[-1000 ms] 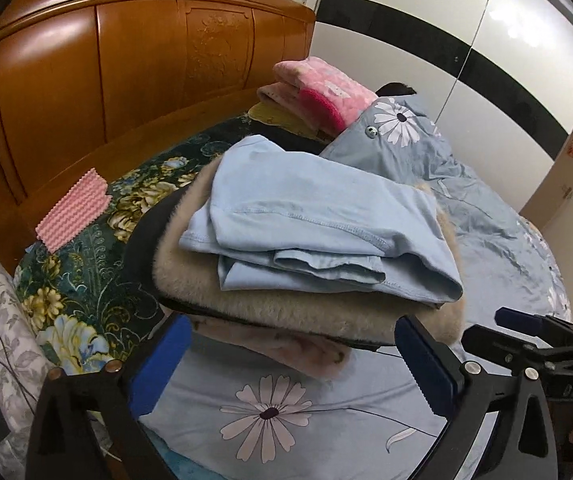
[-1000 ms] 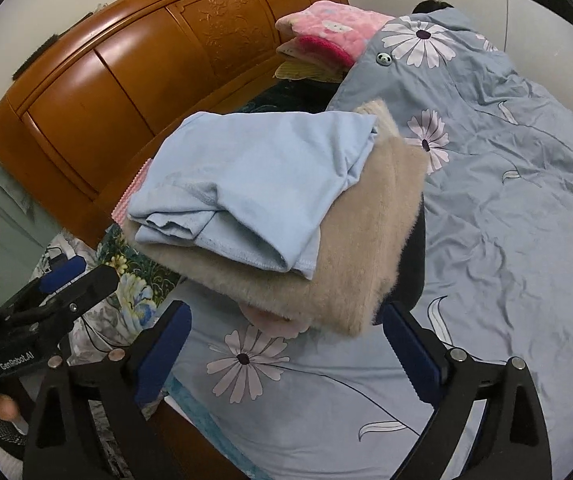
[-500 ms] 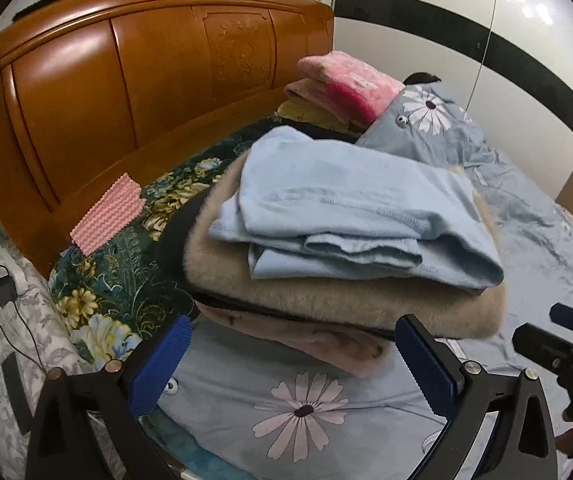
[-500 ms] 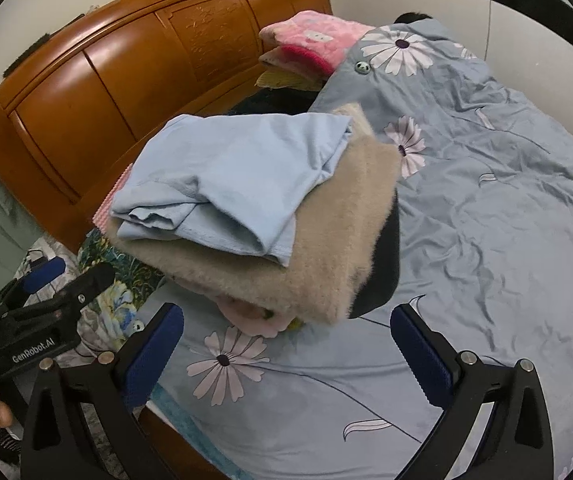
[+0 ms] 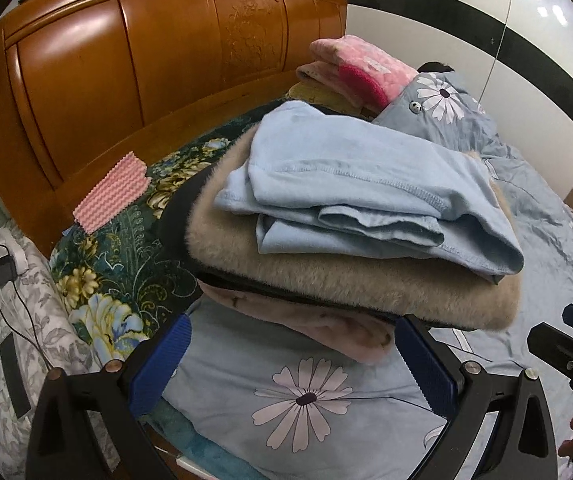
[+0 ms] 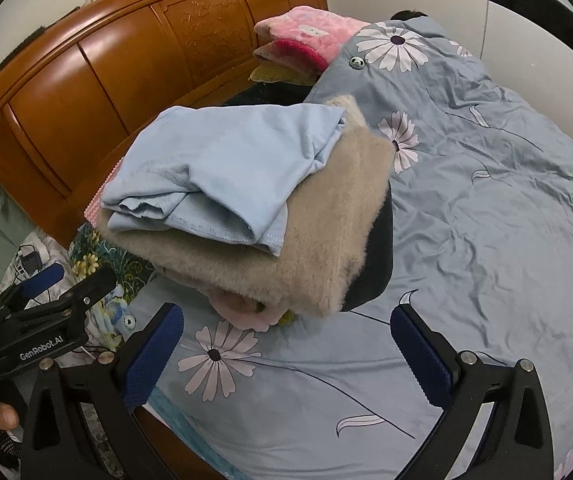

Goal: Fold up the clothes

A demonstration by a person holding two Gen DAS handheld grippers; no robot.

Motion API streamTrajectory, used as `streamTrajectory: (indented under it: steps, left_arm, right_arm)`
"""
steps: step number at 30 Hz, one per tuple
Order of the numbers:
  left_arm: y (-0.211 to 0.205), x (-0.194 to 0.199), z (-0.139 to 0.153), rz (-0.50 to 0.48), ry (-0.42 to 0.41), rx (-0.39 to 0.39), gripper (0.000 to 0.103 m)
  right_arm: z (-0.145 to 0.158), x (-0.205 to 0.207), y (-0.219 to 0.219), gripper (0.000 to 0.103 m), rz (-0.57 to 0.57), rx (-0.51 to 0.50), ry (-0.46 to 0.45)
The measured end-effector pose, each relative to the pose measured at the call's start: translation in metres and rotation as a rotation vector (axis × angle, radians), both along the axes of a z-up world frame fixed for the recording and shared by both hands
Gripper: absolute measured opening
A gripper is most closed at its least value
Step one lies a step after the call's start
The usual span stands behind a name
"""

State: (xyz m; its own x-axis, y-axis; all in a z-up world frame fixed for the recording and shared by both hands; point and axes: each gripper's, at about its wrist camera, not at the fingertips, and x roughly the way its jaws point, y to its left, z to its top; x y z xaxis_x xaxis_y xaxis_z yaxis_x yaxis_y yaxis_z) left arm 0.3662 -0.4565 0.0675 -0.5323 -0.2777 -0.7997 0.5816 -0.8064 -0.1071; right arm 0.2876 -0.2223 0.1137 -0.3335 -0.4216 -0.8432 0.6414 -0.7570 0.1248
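A stack of folded clothes sits on the bed. A light blue garment (image 5: 358, 184) (image 6: 226, 172) lies on top of a beige fluffy one (image 5: 346, 280) (image 6: 326, 236), with a black layer and a pale pink piece (image 5: 326, 324) (image 6: 242, 312) below. My left gripper (image 5: 290, 360) is open and empty, just in front of the stack. My right gripper (image 6: 286, 344) is open and empty, in front of the stack. The left gripper also shows in the right wrist view (image 6: 58, 284); the right gripper shows at the edge of the left wrist view (image 5: 566, 340).
Blue daisy-print bedding (image 6: 486, 240) covers the bed. A dark floral quilt (image 5: 126, 248) and a pink zigzag cloth (image 5: 112, 192) lie by the wooden headboard (image 5: 126, 60). Pink folded blankets (image 5: 358, 68) sit at the back. A charger with cables (image 5: 2, 272) lies at the left.
Both grippers have pulled back a little from the stack and shifted view; the stack itself has not moved. Both stay open.
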Motion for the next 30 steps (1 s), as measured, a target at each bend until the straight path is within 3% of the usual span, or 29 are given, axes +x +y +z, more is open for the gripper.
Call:
streamTrajectory:
  steps: [30]
  left_arm:
    - [0.004, -0.006, -0.026, -0.027, -0.063, 0.007, 0.103]
  right_arm:
    - [-0.026, 0.002, -0.002, 0.103, -0.006, 0.072, -0.043]
